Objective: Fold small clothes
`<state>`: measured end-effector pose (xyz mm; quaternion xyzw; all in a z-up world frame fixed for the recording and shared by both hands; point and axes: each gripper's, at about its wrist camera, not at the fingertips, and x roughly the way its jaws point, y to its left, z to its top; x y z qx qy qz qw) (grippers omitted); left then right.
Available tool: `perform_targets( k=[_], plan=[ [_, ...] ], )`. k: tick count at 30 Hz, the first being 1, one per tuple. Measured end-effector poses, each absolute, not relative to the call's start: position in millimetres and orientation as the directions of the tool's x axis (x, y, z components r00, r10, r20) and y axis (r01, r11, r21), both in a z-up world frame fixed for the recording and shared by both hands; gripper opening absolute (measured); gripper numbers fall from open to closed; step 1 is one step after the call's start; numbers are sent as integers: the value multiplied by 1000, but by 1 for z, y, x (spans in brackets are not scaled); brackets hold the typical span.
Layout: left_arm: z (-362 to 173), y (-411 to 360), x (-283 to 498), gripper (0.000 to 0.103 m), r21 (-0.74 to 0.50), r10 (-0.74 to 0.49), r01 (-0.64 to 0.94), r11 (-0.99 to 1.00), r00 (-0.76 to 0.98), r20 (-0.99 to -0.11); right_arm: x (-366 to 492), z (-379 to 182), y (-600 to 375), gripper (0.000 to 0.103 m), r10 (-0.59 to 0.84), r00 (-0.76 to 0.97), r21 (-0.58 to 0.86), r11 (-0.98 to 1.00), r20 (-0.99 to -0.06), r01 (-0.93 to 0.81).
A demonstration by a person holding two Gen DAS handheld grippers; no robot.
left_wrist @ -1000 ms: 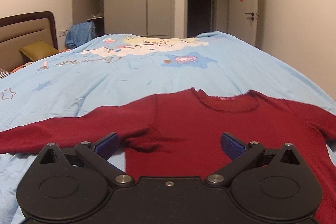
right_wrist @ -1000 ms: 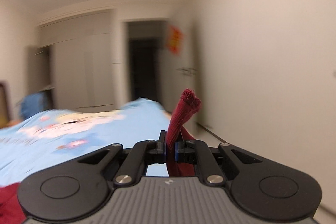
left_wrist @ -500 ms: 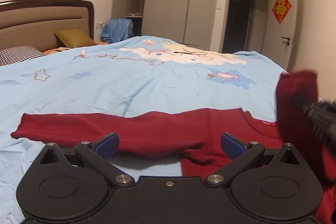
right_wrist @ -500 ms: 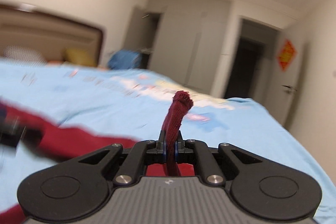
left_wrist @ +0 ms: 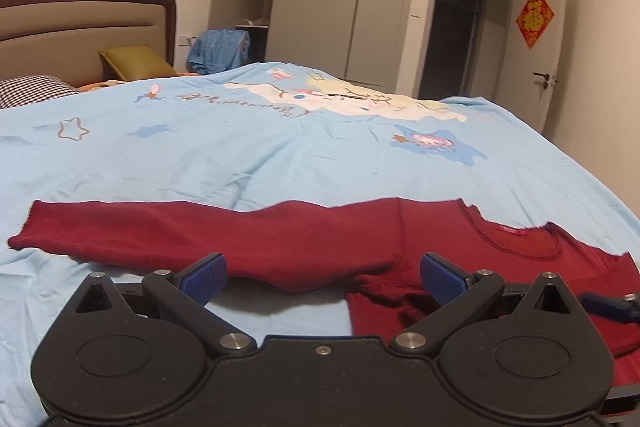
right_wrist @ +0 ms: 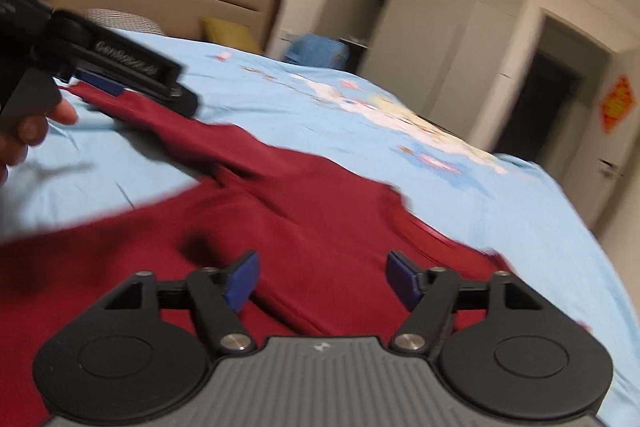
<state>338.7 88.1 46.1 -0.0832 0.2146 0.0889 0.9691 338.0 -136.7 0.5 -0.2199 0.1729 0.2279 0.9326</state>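
A dark red long-sleeved sweater (left_wrist: 304, 239) lies flat on the light blue bed cover (left_wrist: 280, 147). Its left sleeve (left_wrist: 120, 231) stretches out to the left, and the neckline (left_wrist: 516, 235) sits at the right. My left gripper (left_wrist: 322, 277) hovers open just above the armpit area, nothing between its blue pads. In the right wrist view the sweater (right_wrist: 280, 211) fills the foreground, and my right gripper (right_wrist: 320, 279) stands open over its body. The left gripper (right_wrist: 120, 67) appears there at upper left above the sleeve, held by a hand (right_wrist: 28, 131).
A padded headboard (left_wrist: 80, 27), a checked pillow (left_wrist: 32, 93) and an olive cushion (left_wrist: 132, 61) are at the far left. Blue clothing (left_wrist: 218, 53) hangs by the open wardrobe (left_wrist: 320, 15). A doorway (left_wrist: 452, 39) and door (left_wrist: 540, 47) stand beyond the bed's right edge.
My right gripper, which held a fold of the red sweater, swung left over the bed, let it go and opened. The left gripper shifted left toward the sleeve, staying open.
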Motion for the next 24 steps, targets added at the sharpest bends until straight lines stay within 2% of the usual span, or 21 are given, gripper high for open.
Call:
perform_targets(
  k=[7, 10, 11, 12, 15, 19, 20, 22, 23, 24],
  plan=[
    [26, 48, 360, 102, -99, 76, -136, 986, 885, -458, 325, 0, -264, 79, 27, 892, -330, 924, -450, -194],
    [11, 36, 367, 102, -58, 103, -151, 987, 866, -490, 330, -11, -302, 74, -95, 882, -358, 930, -461, -87],
    [5, 34, 368, 102, -47, 111, -155, 987, 859, -500, 335, -17, -310, 70, -121, 879, -373, 925, -462, -68],
    [1, 32, 369, 102, -39, 117, -159, 987, 852, -510, 340, -22, -316, 63, -142, 873, -388, 920, -466, -57],
    [-15, 30, 373, 102, -6, 139, -169, 986, 824, -550, 357, -35, -324, 54, -146, 867, -404, 912, -476, -68],
    [-24, 33, 374, 103, -5, 146, -182, 983, 807, -573, 370, -40, -313, 50, -114, 892, -492, 861, -437, -131],
    [-24, 35, 374, 103, -8, 145, -183, 983, 805, -575, 372, -41, -311, 45, -105, 896, -515, 844, -433, -150],
    [-26, 35, 374, 103, -7, 146, -183, 983, 804, -576, 378, -41, -308, 17, -90, 887, -519, 836, -452, -180],
    [-27, 34, 374, 103, -6, 147, -183, 983, 805, -575, 378, -40, -310, 9, -88, 882, -504, 844, -463, -181],
    [-27, 34, 373, 103, -5, 148, -184, 983, 806, -574, 377, -39, -312, 8, -85, 883, -483, 859, -461, -170]
  ],
)
